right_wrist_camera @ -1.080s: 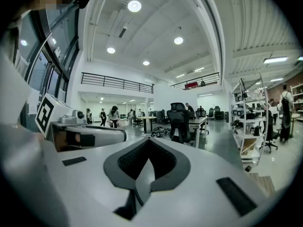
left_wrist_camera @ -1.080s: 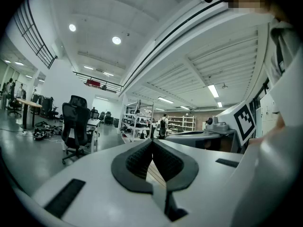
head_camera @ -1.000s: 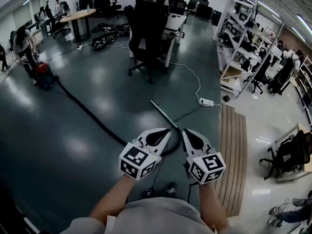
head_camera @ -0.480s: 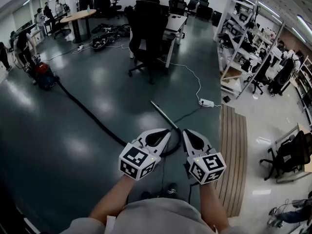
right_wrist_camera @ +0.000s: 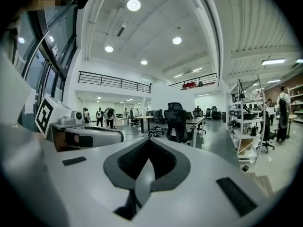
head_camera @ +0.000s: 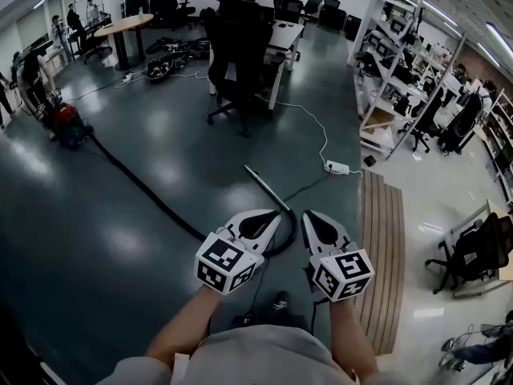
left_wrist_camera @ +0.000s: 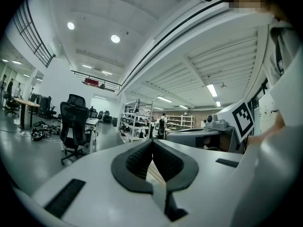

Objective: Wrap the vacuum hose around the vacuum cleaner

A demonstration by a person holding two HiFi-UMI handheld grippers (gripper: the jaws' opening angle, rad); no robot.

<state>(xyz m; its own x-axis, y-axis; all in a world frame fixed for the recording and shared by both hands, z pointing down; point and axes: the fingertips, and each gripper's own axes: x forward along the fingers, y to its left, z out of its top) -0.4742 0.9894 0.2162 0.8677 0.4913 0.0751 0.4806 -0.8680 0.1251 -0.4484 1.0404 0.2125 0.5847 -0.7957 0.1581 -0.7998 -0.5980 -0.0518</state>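
Note:
The red and blue vacuum cleaner (head_camera: 69, 124) stands far off at the left of the floor. Its black hose (head_camera: 143, 185) runs across the floor toward me and curls under my grippers. A thin metal wand (head_camera: 267, 188) lies just beyond them. My left gripper (head_camera: 278, 213) and right gripper (head_camera: 305, 213) are held side by side above the hose's near end, both shut and empty. In the left gripper view the jaws (left_wrist_camera: 151, 141) meet with nothing between them, and the same is true in the right gripper view (right_wrist_camera: 148, 140).
A black office chair (head_camera: 237, 50) and a desk (head_camera: 287, 37) stand ahead. A white power strip (head_camera: 337, 167) with its cable lies to the right, by a wooden slatted platform (head_camera: 386, 247). Shelving (head_camera: 398, 79) lines the right side. A person (head_camera: 35, 74) stands by the vacuum.
Both grippers have stayed where they were, still shut. The head view has shifted slightly, and people in the background have moved.

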